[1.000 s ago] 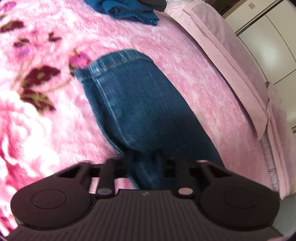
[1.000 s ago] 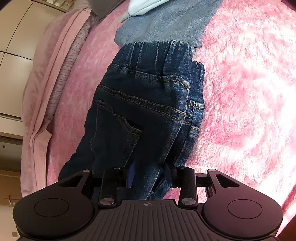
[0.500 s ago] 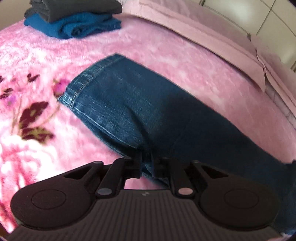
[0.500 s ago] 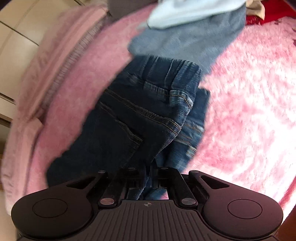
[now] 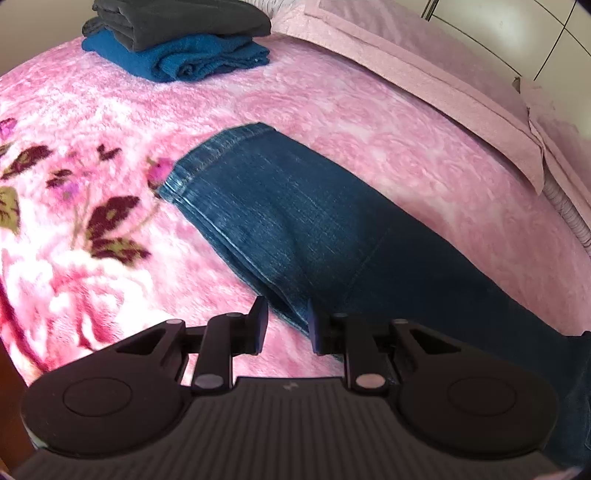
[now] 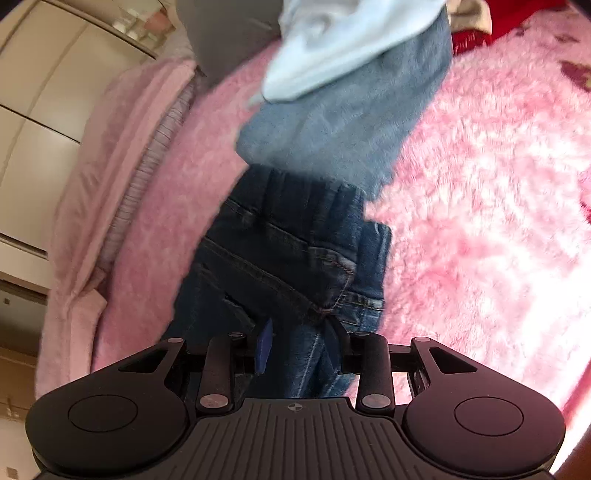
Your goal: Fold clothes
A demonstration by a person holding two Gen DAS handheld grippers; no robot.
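Dark blue jeans lie folded lengthwise on the pink floral blanket (image 5: 92, 110). The left wrist view shows a leg of the jeans (image 5: 295, 221), its hem at the upper left. My left gripper (image 5: 286, 326) is open at the leg's near edge, and a sliver of denim lies loose between the fingers. In the right wrist view the jeans (image 6: 280, 266) show their elastic waistband and back pocket. My right gripper (image 6: 299, 345) is open there, with denim lying loose between its fingers.
A folded stack of dark grey and blue clothes (image 5: 177, 40) sits at the far side of the bed. A pale pink pillow (image 5: 424, 74) borders the blanket. Beyond the waistband lie a grey-blue garment (image 6: 343, 110), a light blue one (image 6: 343, 40) and something red (image 6: 476, 35).
Both grippers were shut on the jeans half a second ago; now both have opened and let go. The jeans rest flat on the blanket.
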